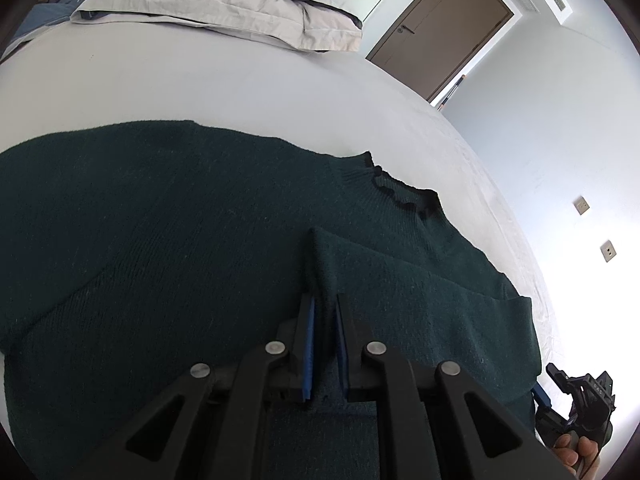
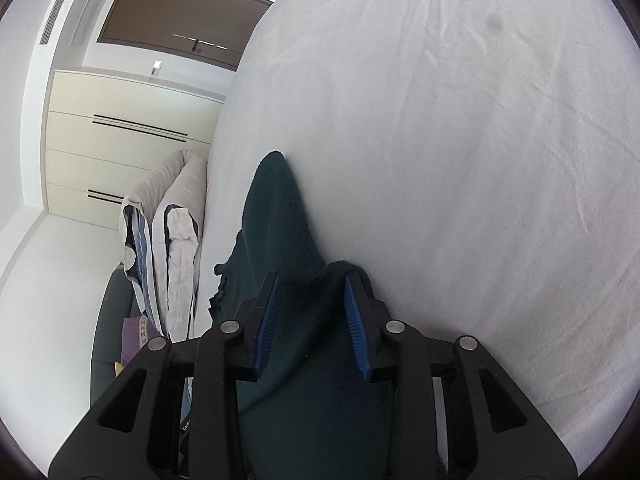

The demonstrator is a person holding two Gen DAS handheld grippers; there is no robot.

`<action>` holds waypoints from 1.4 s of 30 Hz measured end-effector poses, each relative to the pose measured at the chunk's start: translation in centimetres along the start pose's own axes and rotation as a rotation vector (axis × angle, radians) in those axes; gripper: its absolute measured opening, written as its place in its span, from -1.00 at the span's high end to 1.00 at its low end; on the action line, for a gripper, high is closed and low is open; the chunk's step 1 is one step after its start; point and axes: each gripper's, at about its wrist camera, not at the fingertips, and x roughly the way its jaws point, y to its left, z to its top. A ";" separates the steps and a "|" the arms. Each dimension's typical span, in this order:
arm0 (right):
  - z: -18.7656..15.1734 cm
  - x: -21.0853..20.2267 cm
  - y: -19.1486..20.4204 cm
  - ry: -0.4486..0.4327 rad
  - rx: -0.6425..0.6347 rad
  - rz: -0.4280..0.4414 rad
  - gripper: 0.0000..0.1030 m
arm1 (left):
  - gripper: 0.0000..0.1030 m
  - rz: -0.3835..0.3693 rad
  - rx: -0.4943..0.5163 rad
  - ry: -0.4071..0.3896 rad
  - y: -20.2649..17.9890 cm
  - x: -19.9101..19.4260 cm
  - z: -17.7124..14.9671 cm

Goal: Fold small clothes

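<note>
A dark green knit sweater (image 1: 160, 220) lies spread on the white bed sheet (image 1: 240, 88), with its ribbed collar (image 1: 400, 184) at the far right. My left gripper (image 1: 325, 300) is shut on a fold of a sleeve (image 1: 400, 280) laid over the body. My right gripper (image 2: 312, 280) is shut on a thick bunch of the same sweater (image 2: 276, 208), its blue pads (image 2: 354, 312) pressed into the fabric. The right gripper also shows at the lower right of the left wrist view (image 1: 576, 400), held in a hand.
Folded grey and blue bedding (image 1: 224, 4) lies stacked at the far end of the bed, also seen in the right wrist view (image 2: 168, 240). A brown door (image 1: 440, 28) and white walls stand beyond the bed's edge. A cream wardrobe (image 2: 120, 140) stands behind.
</note>
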 end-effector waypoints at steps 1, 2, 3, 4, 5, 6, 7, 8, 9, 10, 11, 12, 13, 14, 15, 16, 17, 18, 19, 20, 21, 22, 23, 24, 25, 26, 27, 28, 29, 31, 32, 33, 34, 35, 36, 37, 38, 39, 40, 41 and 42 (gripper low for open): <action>0.1 -0.7 0.7 -0.020 -0.030 -0.022 0.24 | 0.76 -0.003 -0.002 -0.001 0.1 0.0 -0.1; 0.4 -1.6 1.9 -0.064 -0.078 -0.051 0.13 | 0.76 -0.005 -0.004 -0.004 0.1 0.0 -0.3; 0.8 -2.2 2.8 -0.093 -0.120 -0.067 0.13 | 0.76 -0.005 -0.004 -0.006 0.1 0.1 -0.4; 1.2 -2.3 3.9 -0.105 -0.160 -0.082 0.13 | 0.76 -0.004 -0.002 -0.010 0.0 0.1 -0.5; 1.7 -2.1 4.9 -0.102 -0.199 -0.095 0.13 | 0.76 -0.004 -0.003 -0.013 0.0 0.1 -0.5; 2.3 -1.3 6.0 -0.080 -0.235 -0.109 0.12 | 0.76 -0.005 -0.007 -0.014 -0.1 0.2 -0.5; 2.9 0.0 7.0 -0.039 -0.274 -0.128 0.12 | 0.80 -0.010 -0.012 -0.016 0.0 0.2 -0.5; 3.2 1.3 8.0 -0.008 -0.307 -0.147 0.12 | 0.80 -0.013 -0.013 -0.018 0.0 0.2 -0.6; 3.6 2.9 8.8 0.014 -0.352 -0.183 0.12 | 0.81 -0.014 -0.014 -0.021 0.0 0.1 -0.7; 4.0 4.1 9.2 0.023 -0.386 -0.217 0.12 | 0.82 -0.014 -0.015 -0.025 0.0 0.0 -0.8; 4.4 5.7 9.7 0.034 -0.430 -0.262 0.12 | 0.82 -0.015 -0.017 -0.029 0.0 -0.1 -0.9; 4.7 6.7 9.8 0.036 -0.454 -0.290 0.12 | 0.82 -0.017 -0.018 -0.032 0.0 -0.1 -1.0; 5.1 7.9 9.9 0.041 -0.470 -0.319 0.12 | 0.82 -0.021 -0.022 -0.036 0.1 -0.1 -1.1; 5.6 9.1 9.7 0.056 -0.472 -0.337 0.13 | 0.83 -0.024 -0.024 -0.038 0.2 -0.1 -1.1; 5.9 9.8 9.5 0.061 -0.472 -0.343 0.13 | 0.83 -0.029 -0.028 -0.038 0.3 0.0 -1.1; 6.2 10.2 9.4 0.053 -0.485 -0.349 0.16 | 0.83 -0.032 -0.033 -0.035 0.4 0.1 -1.1; 6.2 10.6 9.8 0.041 -0.523 -0.377 0.30 | 0.83 -0.036 -0.038 -0.034 0.6 0.2 -1.0; 6.2 10.8 10.0 0.034 -0.550 -0.412 0.44 | 0.83 -0.038 -0.042 -0.034 0.7 0.3 -1.0; 6.2 11.1 10.1 0.029 -0.571 -0.444 0.67 | 0.83 -0.038 -0.043 -0.033 0.7 0.4 -1.0; 6.3 11.2 10.1 0.028 -0.582 -0.455 0.78 | 0.83 -0.038 -0.042 -0.035 0.7 0.4 -1.0; 6.2 11.2 10.0 0.025 -0.594 -0.465 0.83 | 0.83 -0.038 -0.040 -0.037 0.7 0.4 -1.0; 6.0 11.2 10.0 0.019 -0.610 -0.475 0.87 | 0.83 -0.036 -0.040 -0.039 0.7 0.4 -1.1; 5.9 11.3 10.0 0.008 -0.628 -0.490 0.88 | 0.83 -0.036 -0.039 -0.042 0.7 0.3 -1.2; 5.9 11.3 9.8 -0.014 -0.635 -0.514 0.92 | 0.83 -0.034 -0.037 -0.044 0.7 0.3 -1.2; 6.2 11.4 9.4 -0.027 -0.632 -0.547 1.00 | 0.82 -0.033 -0.036 -0.043 0.7 0.4 -1.3; 6.7 11.6 8.8 -0.026 -0.610 -0.528 1.00 | 0.81 -0.032 -0.038 -0.041 0.8 0.5 -1.3; 7.0 11.5 8.5 -0.022 -0.595 -0.513 1.00 | 0.80 -0.034 -0.041 -0.039 0.8 0.6 -1.2; 7.3 11.3 8.4 -0.019 -0.584 -0.503 1.00 | 0.80 -0.039 -0.043 -0.036 0.9 0.7 -1.2; 7.4 10.7 8.7 -0.028 -0.572 -0.491 1.00 | 0.80 -0.045 -0.046 -0.035 1.0 0.7 -1.1; 7.2 9.2 9.2 -0.057 -0.557 -0.481 0.87 | 0.77 -0.055 -0.054 -0.038 1.2 0.8 -1.2; 6.7 7.9 9.8 -0.084 -0.562 -0.445 0.87 | 0.77 -0.055 -0.052 -0.040 1.3 0.8 -1.2; 6.0 6.9 10.4 -0.093 -0.579 -0.409 0.87 | 0.77 -0.054 -0.050 -0.042 1.2 0.9 -1.3; 5.2 6.1 11.0 -0.094 -0.598 -0.376 0.84 | 0.77 -0.053 -0.049 -0.044 1.2 0.9 -1.3; 4.1 5.6 11.5 -0.081 -0.621 -0.344 0.72 | 0.77 -0.053 -0.049 -0.045 1.1 1.0 -1.3; 2.9 5.3 11.9 -0.055 -0.647 -0.317 0.64 | 0.77 -0.054 -0.049 -0.045 1.2 1.0 -1.3; 1.5 5.2 12.1 -0.030 -0.672 -0.299 0.40 | 0.77 -0.056 -0.049 -0.046 1.2 1.0 -1.3; 0.5 5.3 11.9 -0.013 -0.685 -0.297 0.02 | 0.76 -0.057 -0.050 -0.047 1.2 1.0 -1.4; -0.2 5.6 11.5 0.003 -0.692 -0.305 -0.18 | 0.76 -0.058 -0.049 -0.048 1.3 1.0 -1.4; -0.9 6.2 10.7 0.024 -0.698 -0.328 -0.33 | 0.76 -0.058 -0.050 -0.049 1.3 1.0 -1.4; -1.2 7.3 9.5 0.067 -0.696 -0.389 -0.33 | 0.76 -0.058 -0.049 -0.050 1.4 0.8 -1.5; -1.3 8.3 8.1 0.096 -0.690 -0.414 -0.32 | 0.76 -0.059 -0.050 -0.050 1.4 0.8 -1.5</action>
